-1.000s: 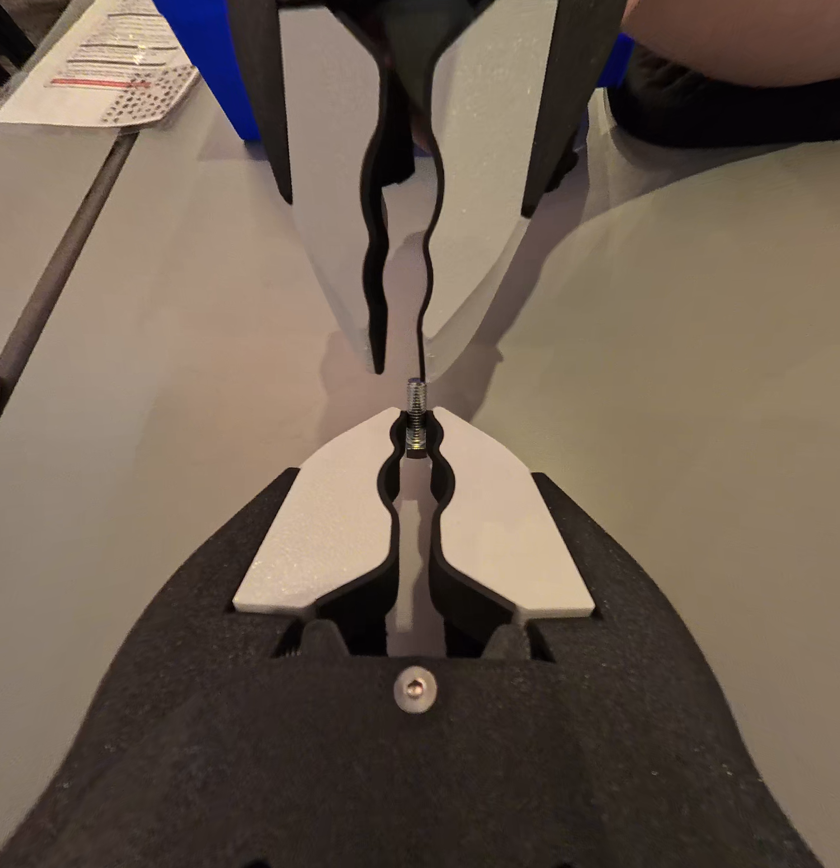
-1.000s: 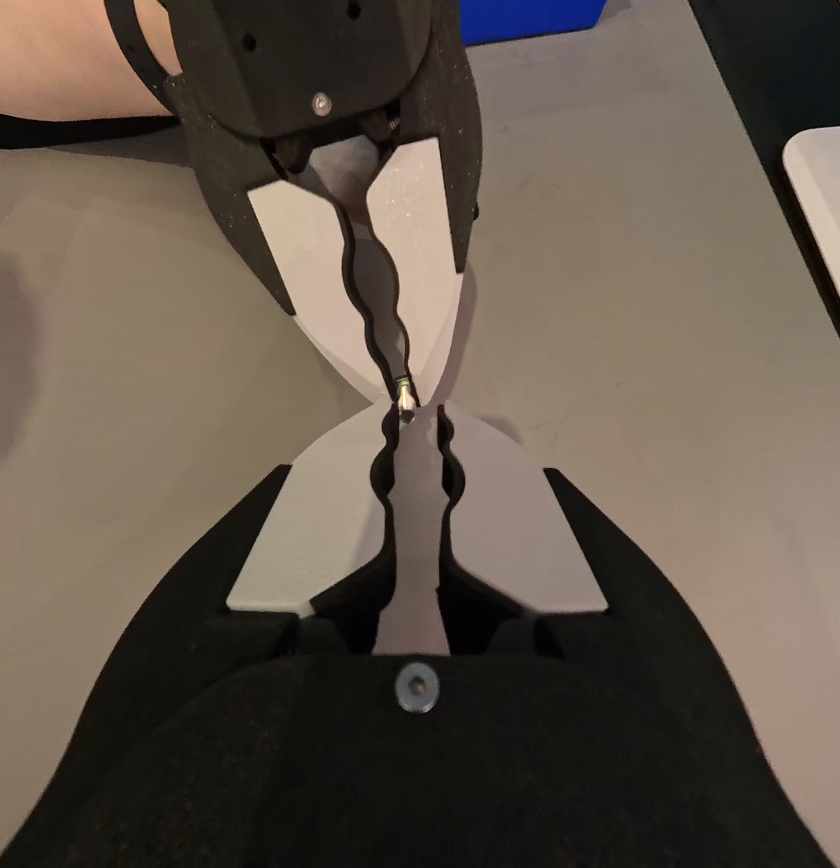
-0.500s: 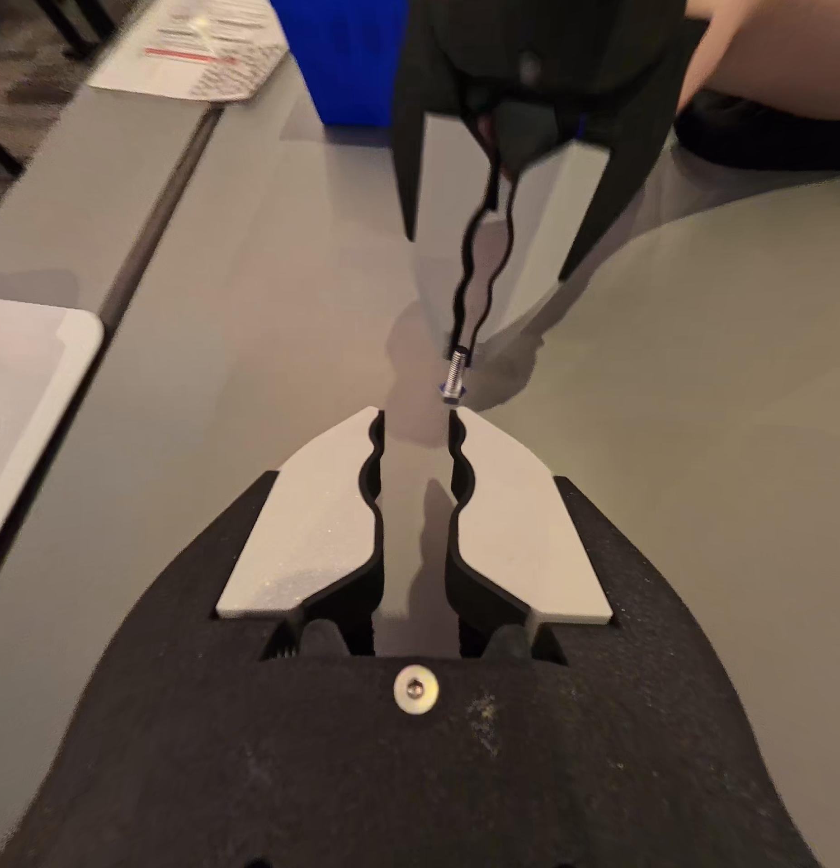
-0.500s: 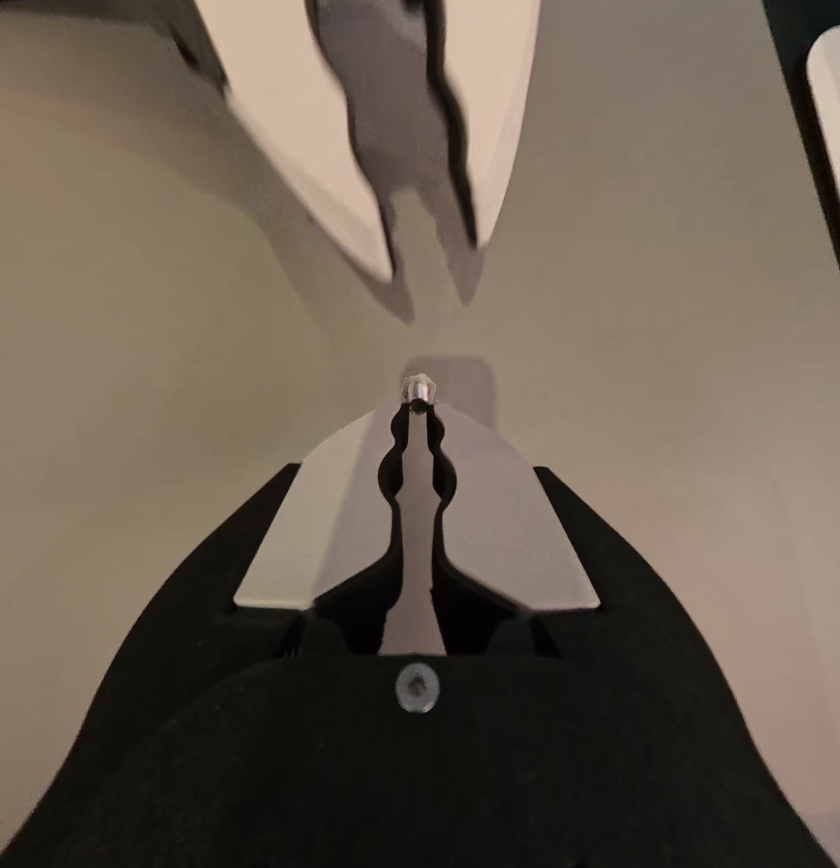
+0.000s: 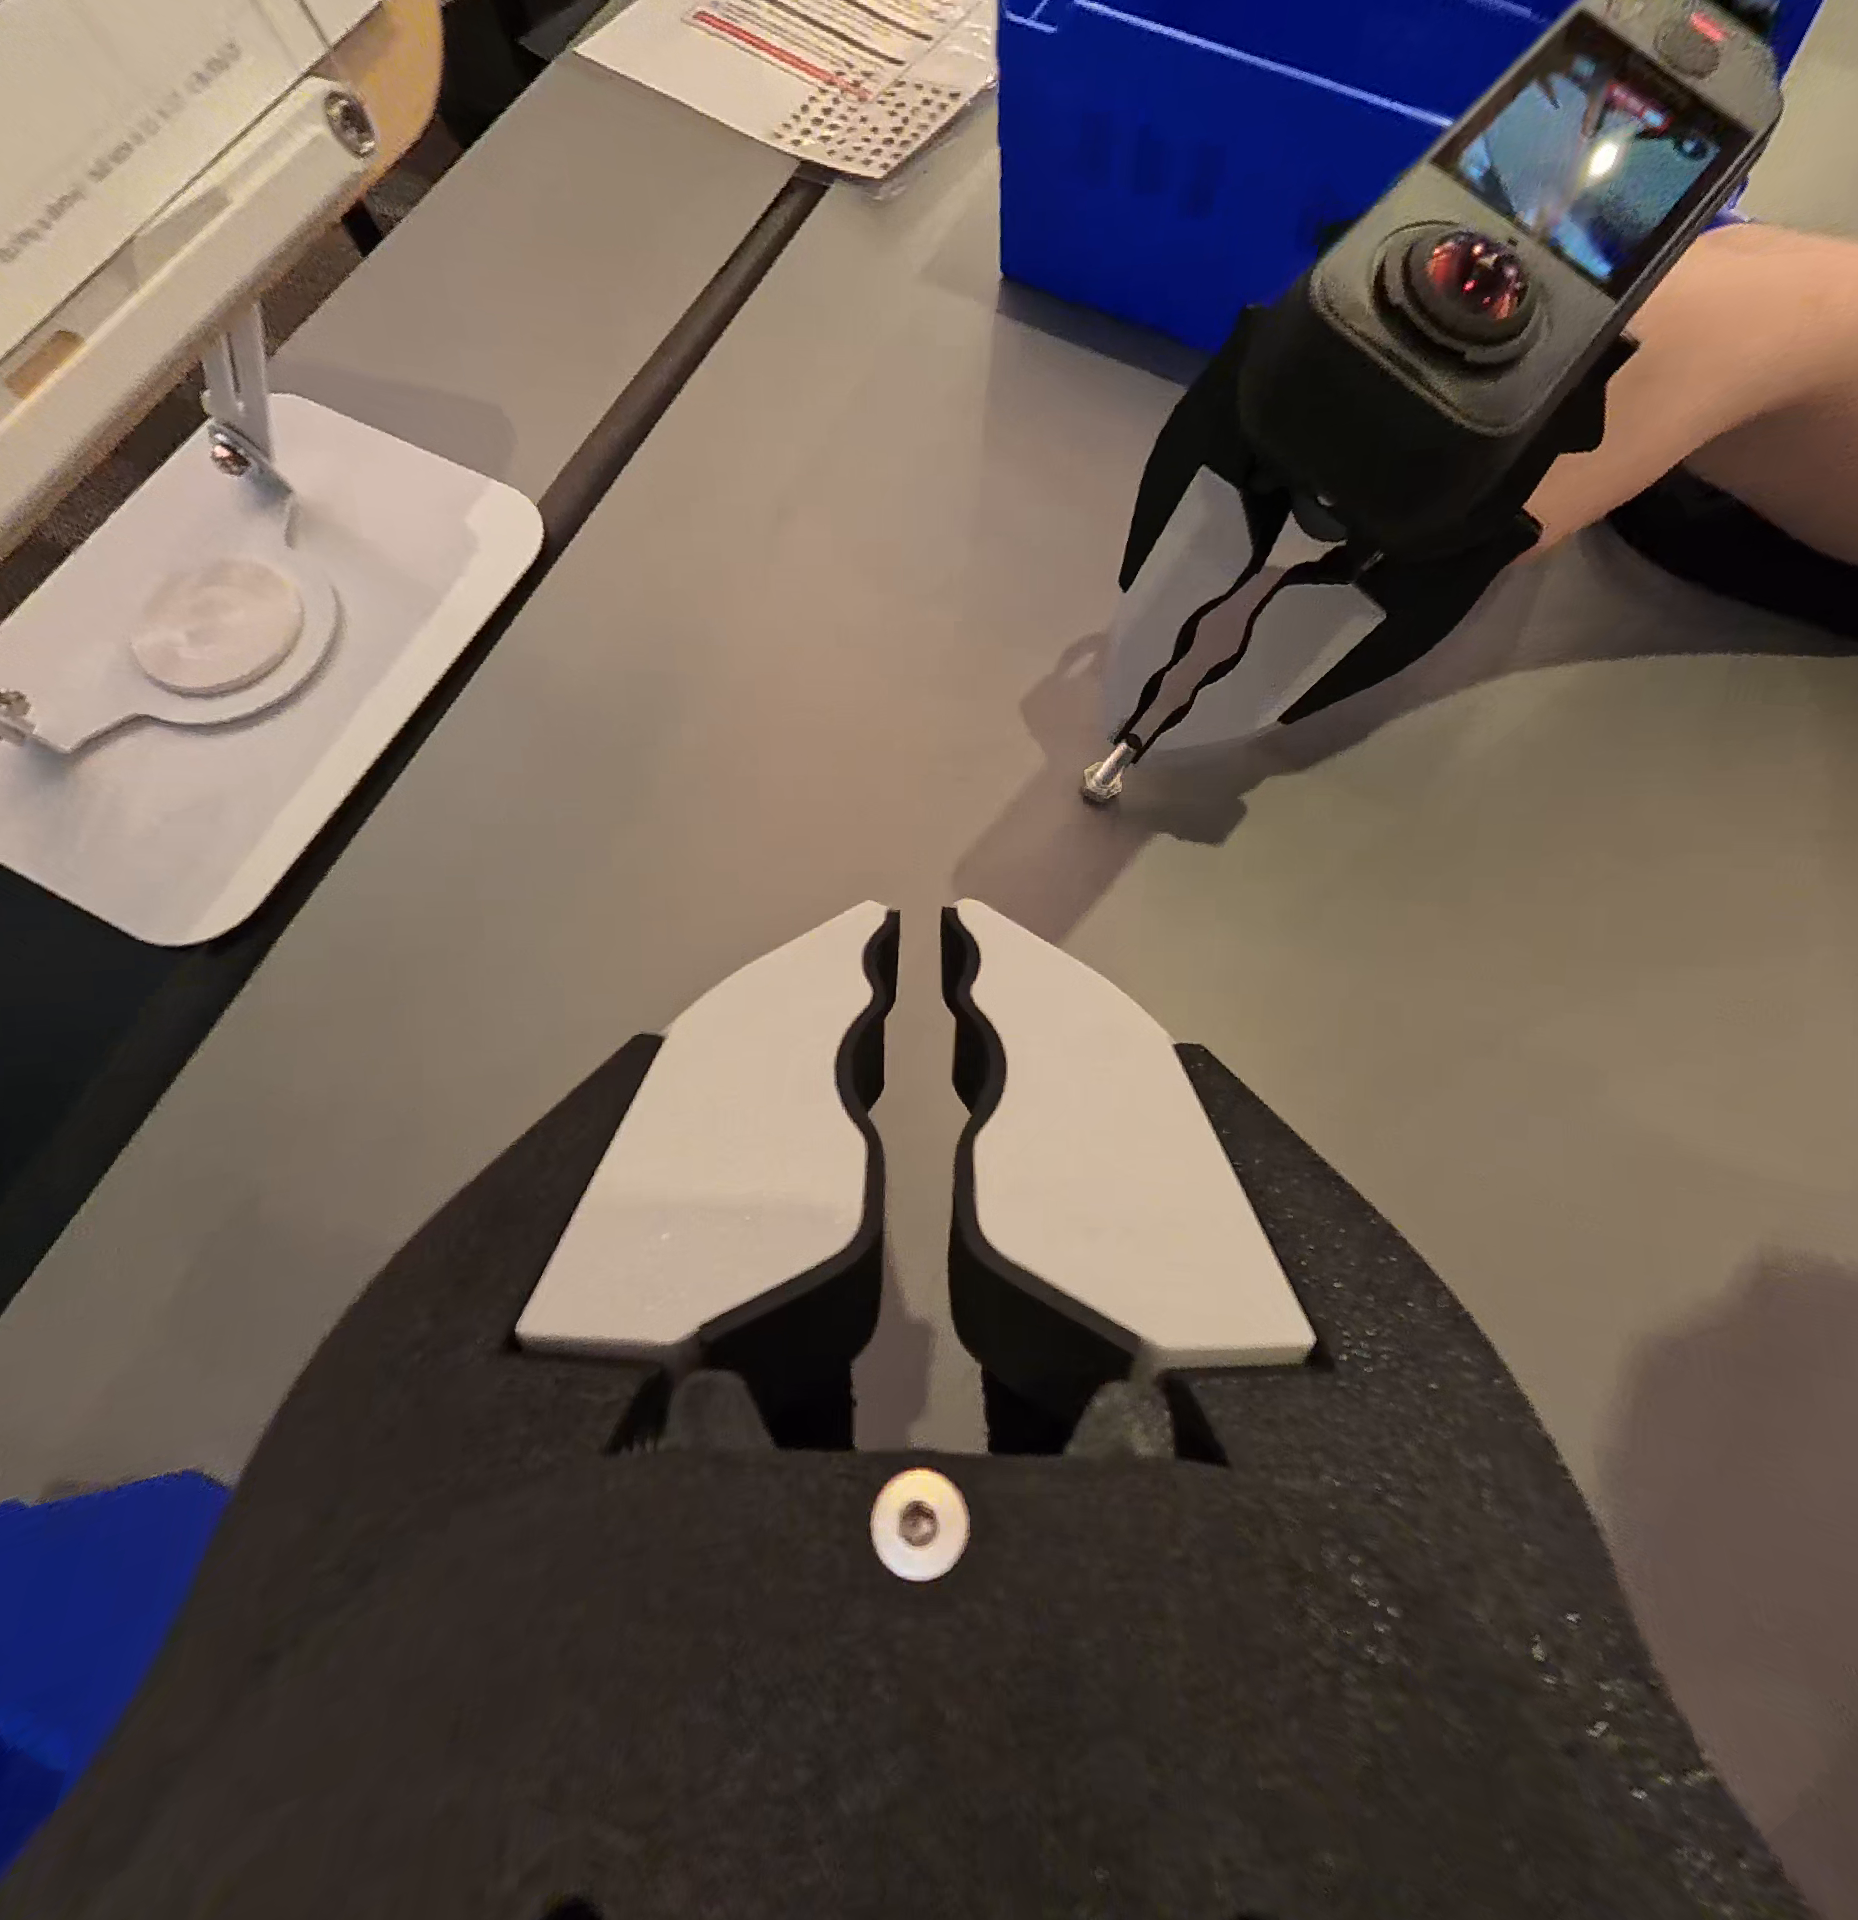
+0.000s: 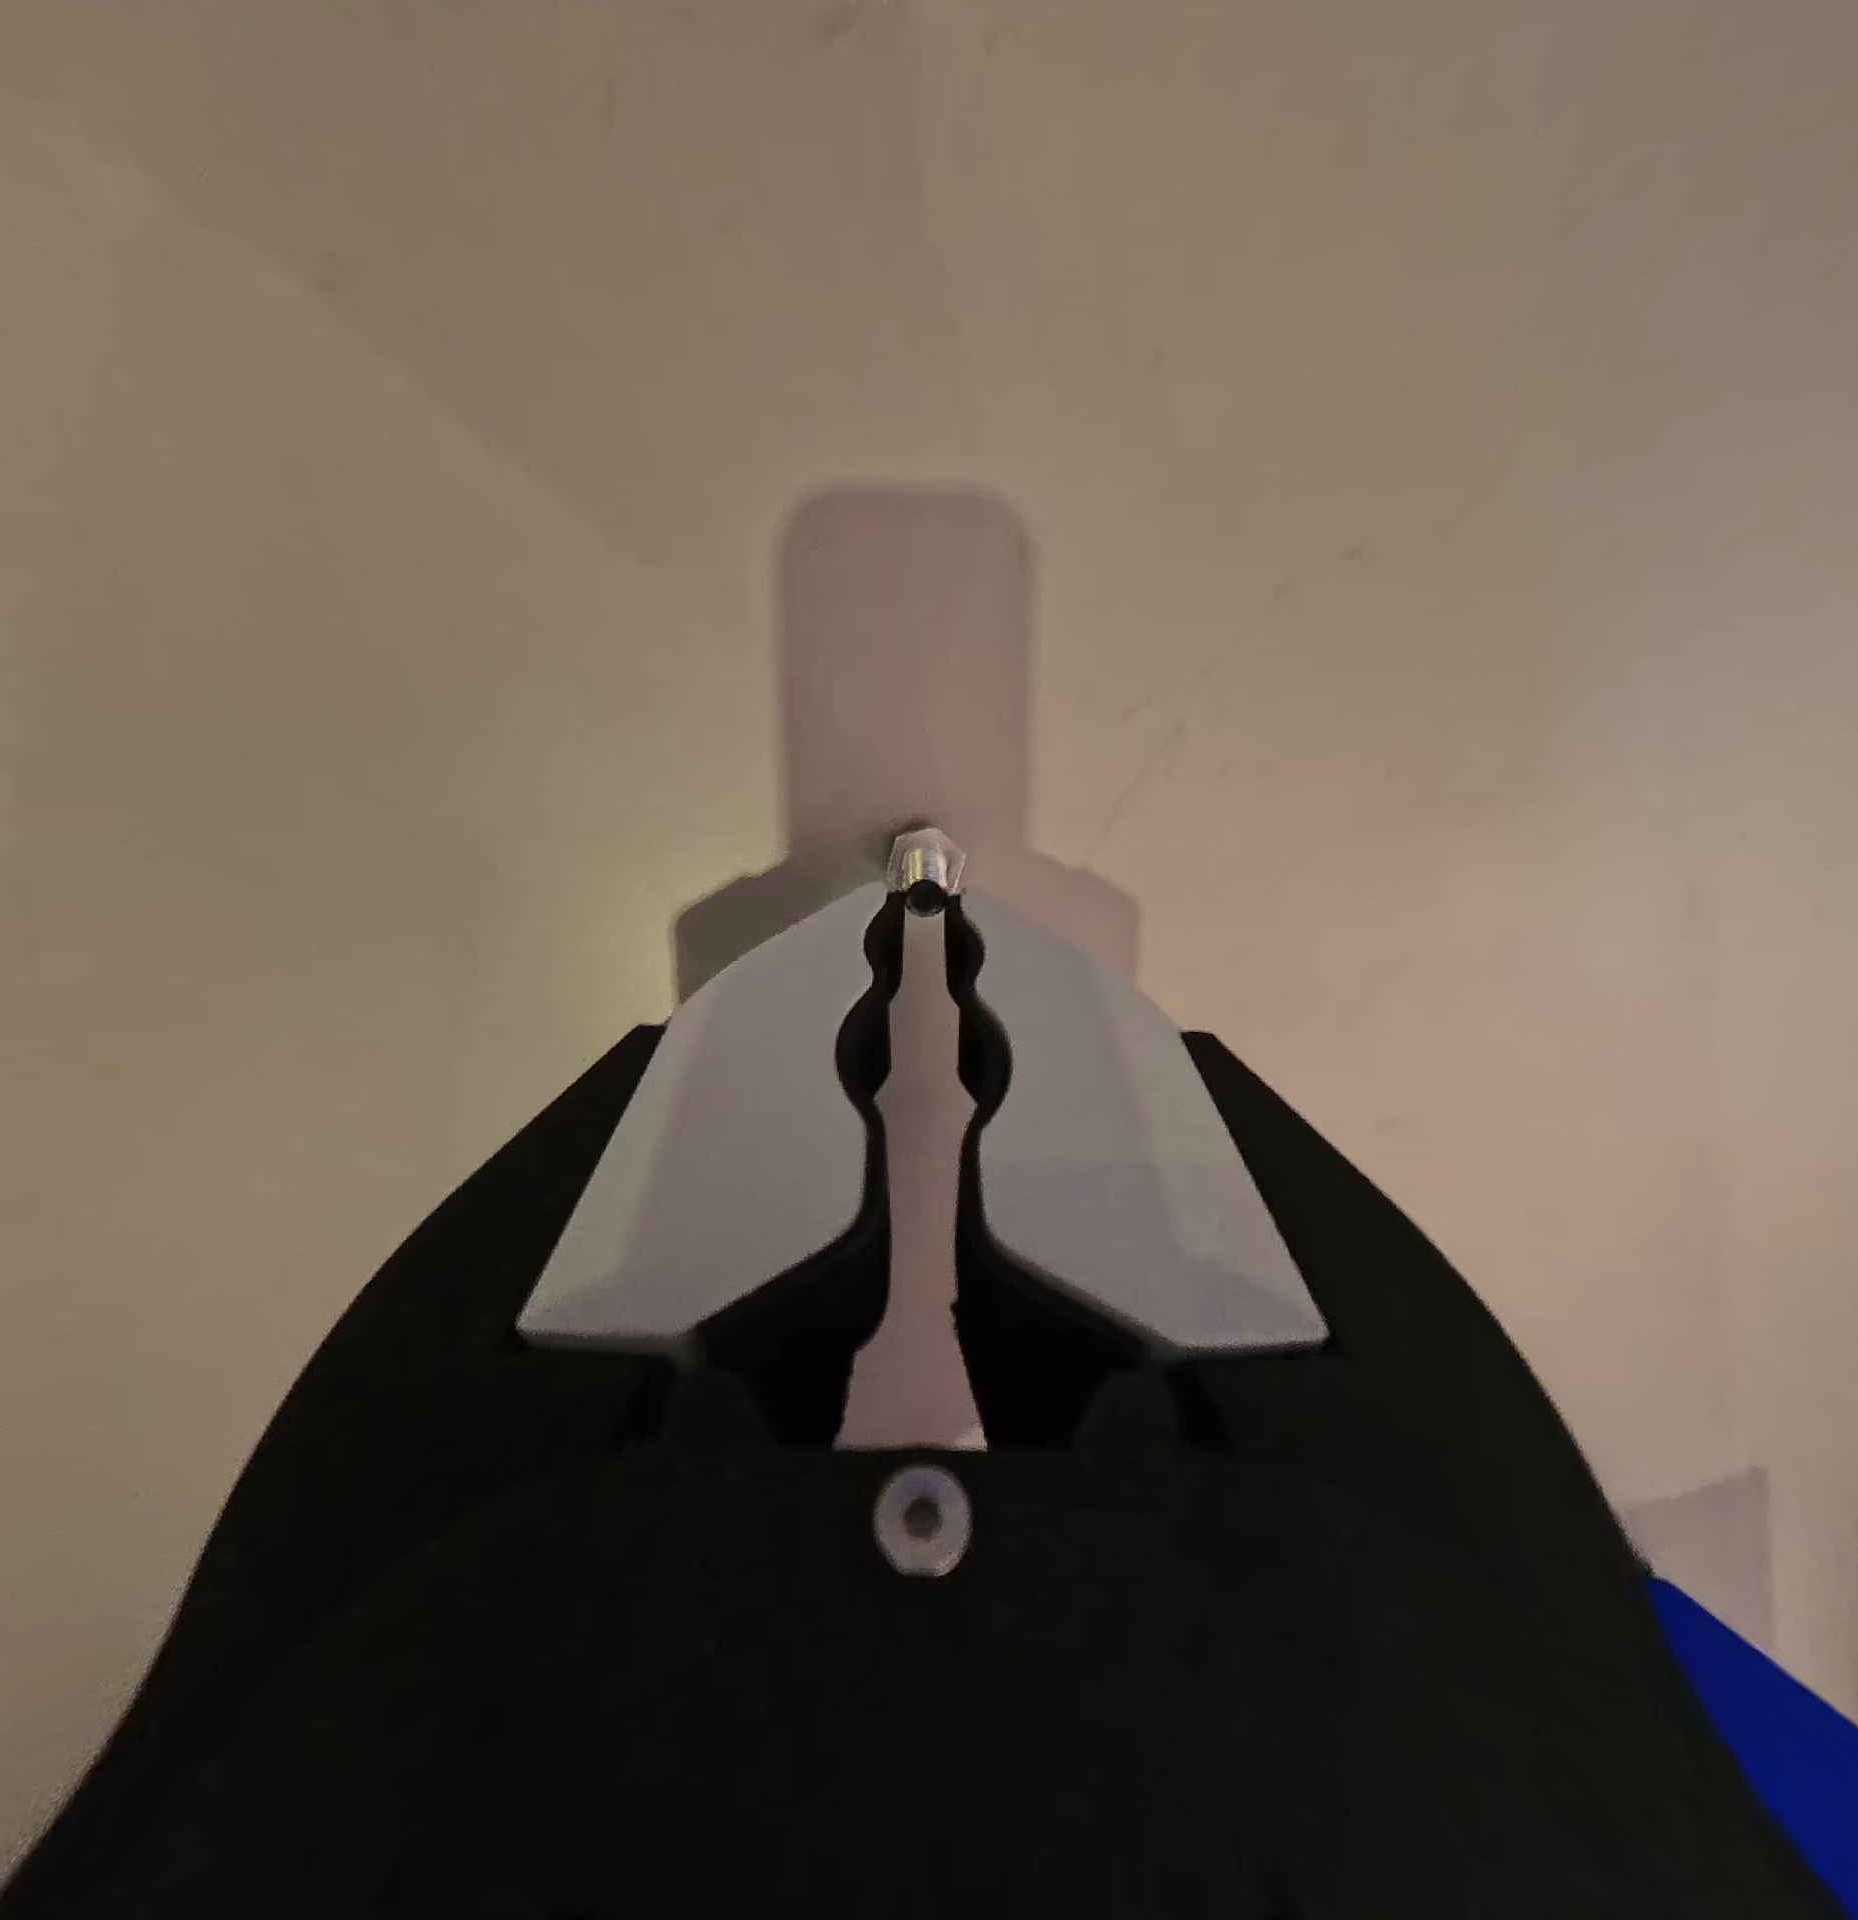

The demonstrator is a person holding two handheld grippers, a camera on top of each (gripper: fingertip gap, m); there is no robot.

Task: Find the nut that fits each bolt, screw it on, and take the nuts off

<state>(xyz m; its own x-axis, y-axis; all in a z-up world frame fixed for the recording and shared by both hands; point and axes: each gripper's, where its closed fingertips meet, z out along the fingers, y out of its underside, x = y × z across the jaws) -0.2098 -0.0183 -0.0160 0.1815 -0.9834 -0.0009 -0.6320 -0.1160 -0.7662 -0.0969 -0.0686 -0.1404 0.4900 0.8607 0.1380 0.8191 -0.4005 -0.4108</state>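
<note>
A small silver bolt (image 5: 1107, 767) is pinched by its shaft in the tips of my right gripper (image 5: 1131, 740). Its hex end points down and touches, or nearly touches, the grey table (image 5: 800, 623). In the right wrist view the bolt (image 6: 926, 871) sticks out of the tips of my right gripper (image 6: 925, 902), over the table and its own shadow. My left gripper (image 5: 919, 916) is empty, with only a narrow gap between its white fingers (image 5: 769, 1122). It sits well back and left of the bolt. No loose nut is in view.
A blue bin (image 5: 1164, 177) stands at the back, and a person's forearm (image 5: 1756, 353) behind the right gripper. A white stand base (image 5: 281, 727) and a printed sheet (image 5: 831, 73) lie left, beyond a dark seam (image 5: 676, 343). Blue edges show near me (image 5: 63, 1579) (image 6: 1787, 1725). Tip to tip, the grippers are about 20 cm apart. Measured from the fingertips, the dark seam (image 5: 676, 343) is 30 cm or so from the right gripper and 35 cm from the left.
My left gripper let go of the bolt, pulled back to the left and narrowed its jaws. My right gripper took the bolt and carried it down to the table on the right.
</note>
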